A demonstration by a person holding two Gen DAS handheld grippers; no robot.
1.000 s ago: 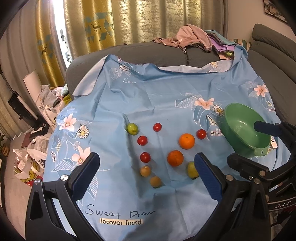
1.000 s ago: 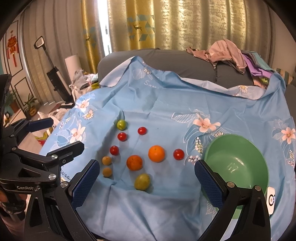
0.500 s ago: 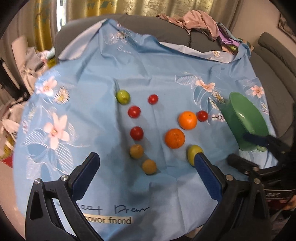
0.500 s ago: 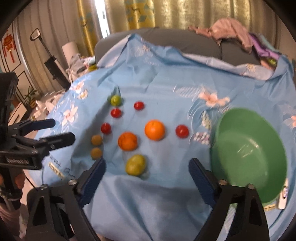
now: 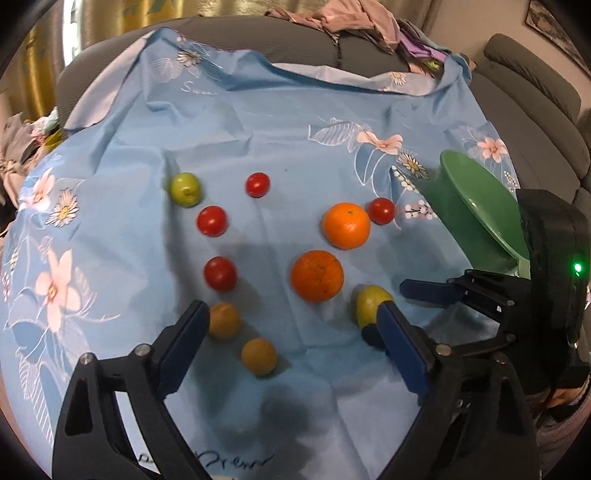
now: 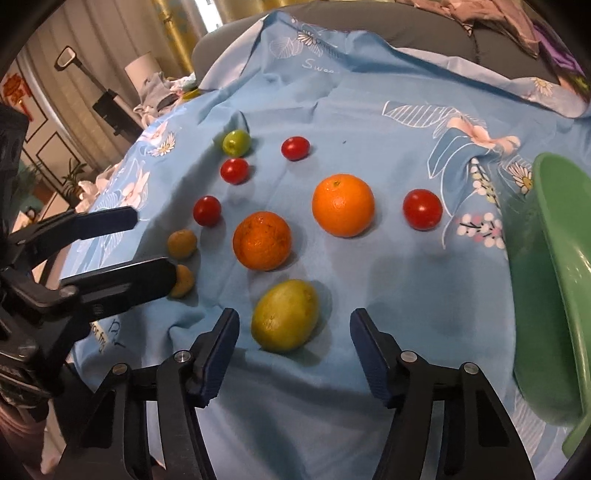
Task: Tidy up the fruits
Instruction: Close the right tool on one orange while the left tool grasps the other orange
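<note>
Fruit lies on a blue flowered cloth (image 5: pixel 258 122): two oranges (image 5: pixel 317 275) (image 6: pixel 342 205), several red tomatoes (image 5: pixel 220 274), a green fruit (image 5: pixel 185 188), two small brown fruits (image 5: pixel 258 356) and a yellow-green fruit (image 6: pixel 285 320). A green bowl (image 6: pixel 554 280) stands at the right, also in the left wrist view (image 5: pixel 480 218). My right gripper (image 6: pixel 294 345) is open, its fingers either side of the yellow-green fruit's near end, not touching. My left gripper (image 5: pixel 291 341) is open and empty above the brown fruits.
A grey sofa (image 5: pixel 532 92) with piled clothes (image 5: pixel 332 18) lies behind the cloth. Curtains (image 6: pixel 173 11) hang at the back. Floor clutter (image 6: pixel 110 107) lies to the left of the cloth edge.
Both grippers have moved forward and down toward the fruit. The right gripper now brackets the yellow-green fruit. No fruit has moved.
</note>
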